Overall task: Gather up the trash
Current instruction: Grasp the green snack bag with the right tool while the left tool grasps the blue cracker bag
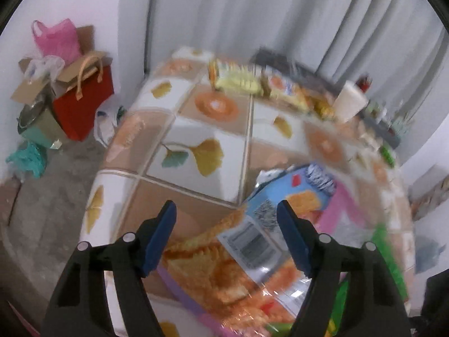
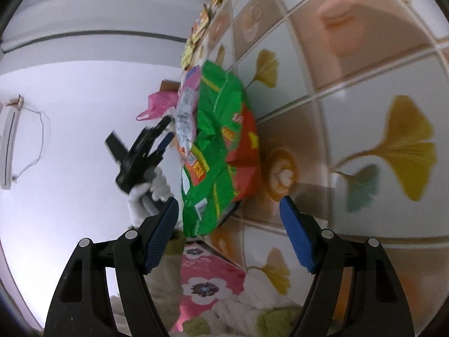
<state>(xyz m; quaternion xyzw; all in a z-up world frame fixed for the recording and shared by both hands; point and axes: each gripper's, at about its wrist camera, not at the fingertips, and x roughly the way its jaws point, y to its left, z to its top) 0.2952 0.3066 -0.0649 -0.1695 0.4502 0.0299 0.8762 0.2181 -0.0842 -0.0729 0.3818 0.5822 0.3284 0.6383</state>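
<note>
In the left wrist view my left gripper [image 1: 227, 210] is open, its blue pads on either side of an empty snack wrapper [image 1: 252, 241], orange, blue and pink with a barcode, lying on the table. A green wrapper edge [image 1: 384, 250] lies to its right. In the right wrist view, which is rolled sideways, my right gripper [image 2: 228, 206] is open beside a crumpled green and red chip bag [image 2: 221, 151] on the tiled tablecloth [image 2: 350, 112]. The pink and white wrapper [image 2: 188, 104] lies against the bag. The left gripper [image 2: 140, 151], in a white-gloved hand, hovers by it.
More snack packets [image 1: 252, 81] and a white roll [image 1: 349, 101] line the table's far edge before grey curtains. On the floor at left stand a red bag [image 1: 84, 104], cardboard boxes and a pink plastic bag [image 1: 59, 39]. A pink flowered cloth [image 2: 204, 275] lies below the table edge.
</note>
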